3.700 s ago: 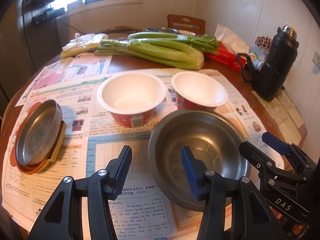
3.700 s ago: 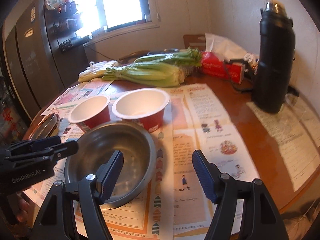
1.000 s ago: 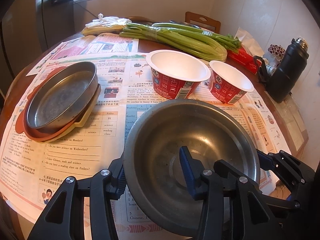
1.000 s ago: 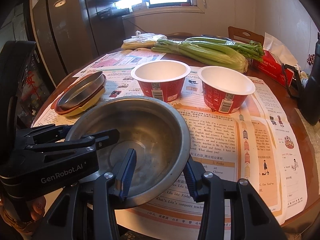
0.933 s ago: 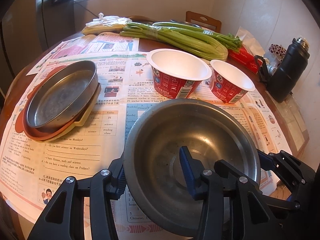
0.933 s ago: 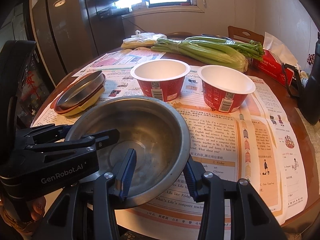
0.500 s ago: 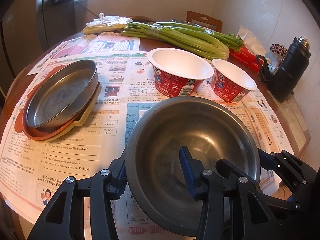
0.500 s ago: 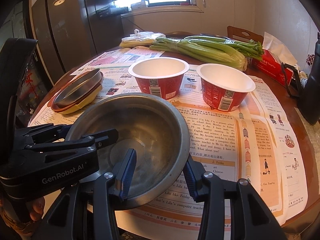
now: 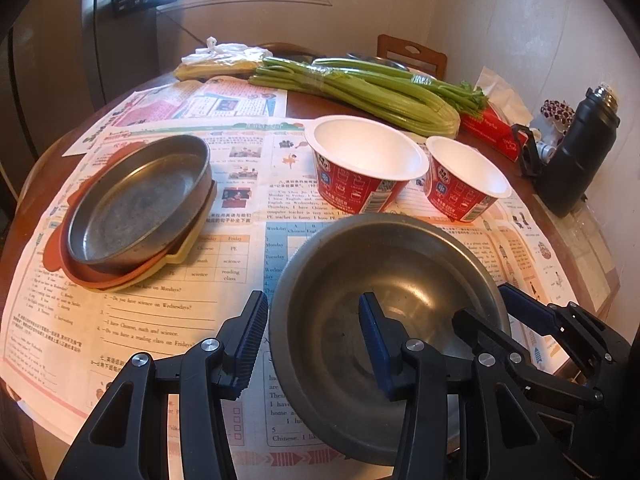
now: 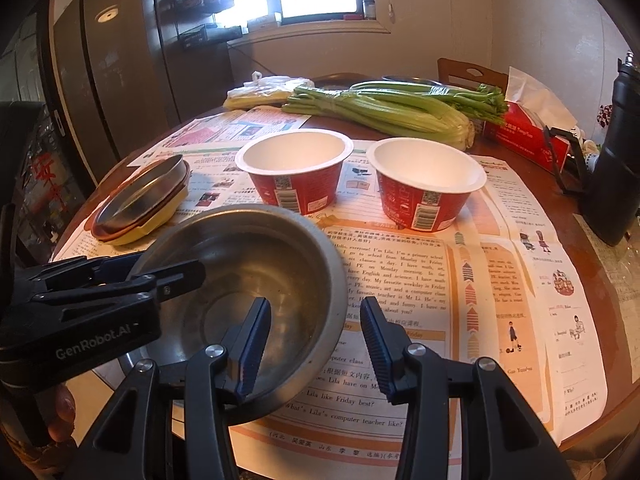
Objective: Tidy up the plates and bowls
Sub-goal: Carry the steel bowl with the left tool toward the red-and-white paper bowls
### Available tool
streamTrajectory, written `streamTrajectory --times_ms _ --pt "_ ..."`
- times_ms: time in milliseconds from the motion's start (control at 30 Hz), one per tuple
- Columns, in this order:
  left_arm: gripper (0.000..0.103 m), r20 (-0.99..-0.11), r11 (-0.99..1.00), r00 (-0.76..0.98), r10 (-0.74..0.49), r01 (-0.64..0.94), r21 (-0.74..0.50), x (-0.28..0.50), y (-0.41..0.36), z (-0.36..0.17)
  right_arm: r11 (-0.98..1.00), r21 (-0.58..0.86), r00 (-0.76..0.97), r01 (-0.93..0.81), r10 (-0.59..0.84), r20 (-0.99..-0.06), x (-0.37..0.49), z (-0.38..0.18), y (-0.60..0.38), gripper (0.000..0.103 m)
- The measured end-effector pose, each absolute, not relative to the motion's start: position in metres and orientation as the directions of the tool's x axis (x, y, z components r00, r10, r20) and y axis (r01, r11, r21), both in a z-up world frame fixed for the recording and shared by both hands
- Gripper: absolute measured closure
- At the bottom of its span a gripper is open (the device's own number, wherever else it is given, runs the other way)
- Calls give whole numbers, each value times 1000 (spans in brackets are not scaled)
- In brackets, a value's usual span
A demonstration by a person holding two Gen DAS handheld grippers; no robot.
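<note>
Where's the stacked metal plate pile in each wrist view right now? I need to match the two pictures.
Left wrist: plate stack, left of centre, left of the steel bowl.
Right wrist: plate stack, at the left edge, smaller, behind the steel bowl.
Shared landmark: the celery bunch at the table's far side in both.

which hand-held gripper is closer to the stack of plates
Left. The left hand-held gripper grips the steel bowl on its rim nearest the stack of plates; the right hand-held gripper grips the rim farthest from it.
</note>
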State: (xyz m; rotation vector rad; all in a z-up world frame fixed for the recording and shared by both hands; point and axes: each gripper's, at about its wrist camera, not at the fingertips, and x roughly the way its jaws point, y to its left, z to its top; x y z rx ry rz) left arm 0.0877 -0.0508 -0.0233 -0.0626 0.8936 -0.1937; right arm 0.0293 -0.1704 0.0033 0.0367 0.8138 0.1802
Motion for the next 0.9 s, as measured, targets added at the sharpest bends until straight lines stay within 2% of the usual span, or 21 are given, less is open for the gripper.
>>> streamTrajectory --times_ms 233,900 --pt "53 -740 982 646 -187 130 -135 85 -42 -8 986 97 700 -132 162 -696 26 14 -176 57" --pt "52 -689 980 698 -197 148 -131 119 -33 24 956 253 700 -151 284 -655 65 43 -177 57"
